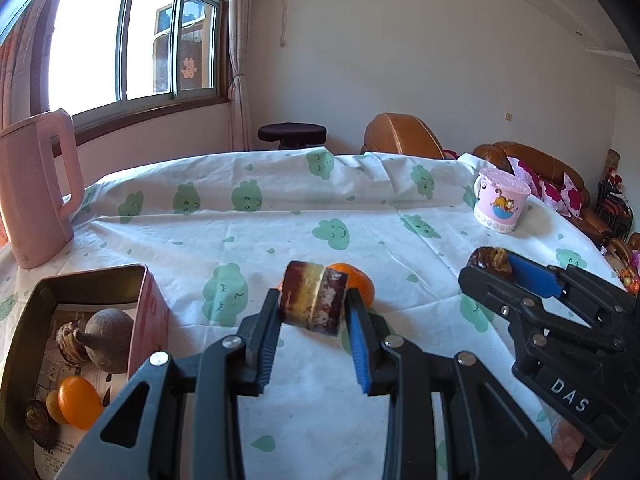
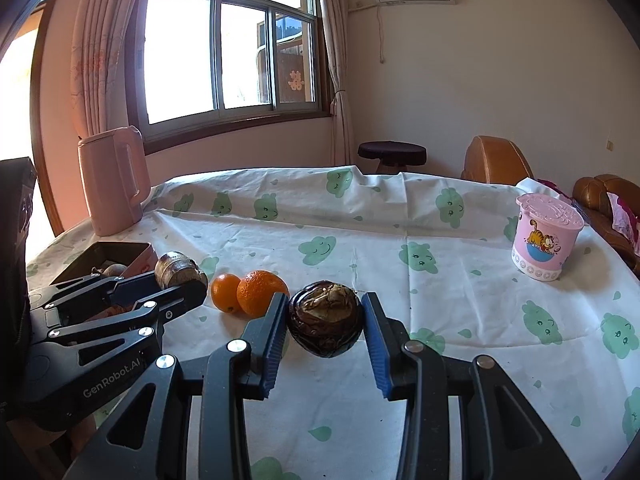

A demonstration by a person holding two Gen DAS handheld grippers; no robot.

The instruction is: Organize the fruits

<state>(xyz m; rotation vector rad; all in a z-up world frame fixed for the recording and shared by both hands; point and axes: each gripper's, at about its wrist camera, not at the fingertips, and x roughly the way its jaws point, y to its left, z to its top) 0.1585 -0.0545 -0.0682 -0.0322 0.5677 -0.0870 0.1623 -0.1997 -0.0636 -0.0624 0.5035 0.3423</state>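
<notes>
1. Left gripper (image 1: 312,312) is clamped on a cut sugarcane piece (image 1: 313,303) above the tablecloth (image 1: 280,224).
2. Right gripper (image 2: 325,326) pinches a dark round fruit (image 2: 325,319).
3. Two oranges (image 2: 250,292) lie beside it, near the pink box (image 1: 148,308).

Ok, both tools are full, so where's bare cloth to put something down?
Free: the wide middle of the tablecloth, between the pink kettle and the pink cup, and the near cloth right of the right tool. Crowded: the pink box and the two oranges beside the left tool.
</notes>
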